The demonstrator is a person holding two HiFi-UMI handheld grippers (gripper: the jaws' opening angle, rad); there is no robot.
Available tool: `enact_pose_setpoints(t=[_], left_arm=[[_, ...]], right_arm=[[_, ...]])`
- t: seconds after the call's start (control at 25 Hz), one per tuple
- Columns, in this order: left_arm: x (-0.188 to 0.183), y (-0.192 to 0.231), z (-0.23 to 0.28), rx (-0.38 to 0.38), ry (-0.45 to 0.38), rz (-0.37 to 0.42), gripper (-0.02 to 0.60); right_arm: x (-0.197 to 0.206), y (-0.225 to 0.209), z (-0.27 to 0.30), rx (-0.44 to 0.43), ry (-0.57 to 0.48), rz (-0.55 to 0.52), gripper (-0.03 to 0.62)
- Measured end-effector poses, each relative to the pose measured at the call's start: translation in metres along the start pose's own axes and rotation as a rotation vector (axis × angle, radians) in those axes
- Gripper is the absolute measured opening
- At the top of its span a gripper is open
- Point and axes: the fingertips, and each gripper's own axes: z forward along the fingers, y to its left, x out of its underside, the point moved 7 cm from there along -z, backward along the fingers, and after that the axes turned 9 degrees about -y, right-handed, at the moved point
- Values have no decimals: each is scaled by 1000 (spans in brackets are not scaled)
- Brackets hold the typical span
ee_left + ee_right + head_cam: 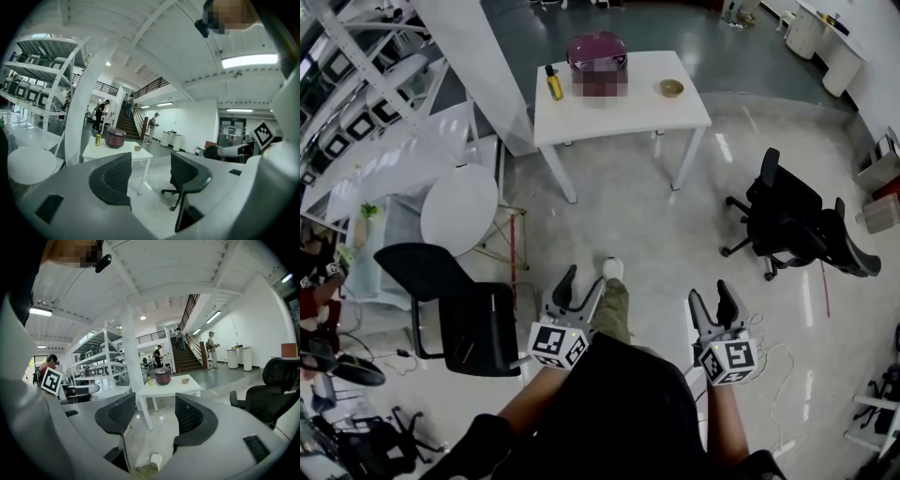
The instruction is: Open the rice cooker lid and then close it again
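Left claw (586, 277), right claw (709, 292) agape, empty; rice cooker (596, 47) distant; staircase (186, 359) only in gripper views.

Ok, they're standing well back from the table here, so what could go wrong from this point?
1. A loose white cable lies on the floor by the right gripper; stepping forward could snag it.
2. The yellow bottle stands close beside the rice cooker on the white table; reaching for the lid might tip it.

Bare floor (647, 225) runs to the table (647, 114), black chair (455, 319) left, office chair (792, 220) right.
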Motion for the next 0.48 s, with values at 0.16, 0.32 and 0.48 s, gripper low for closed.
enact_pose_setpoints(t=[0.16, 0.32, 0.48], left_arm=[[-4, 9, 38, 21, -20, 0, 241], [-5, 31, 77, 25, -8, 3, 241], [3, 62, 124, 27, 56, -6, 245]], right_arm=[[-1, -18, 25, 19, 14, -7, 235], [-8, -34, 65, 29, 21, -14, 235], [-17, -46, 118, 30, 24, 7, 235]])
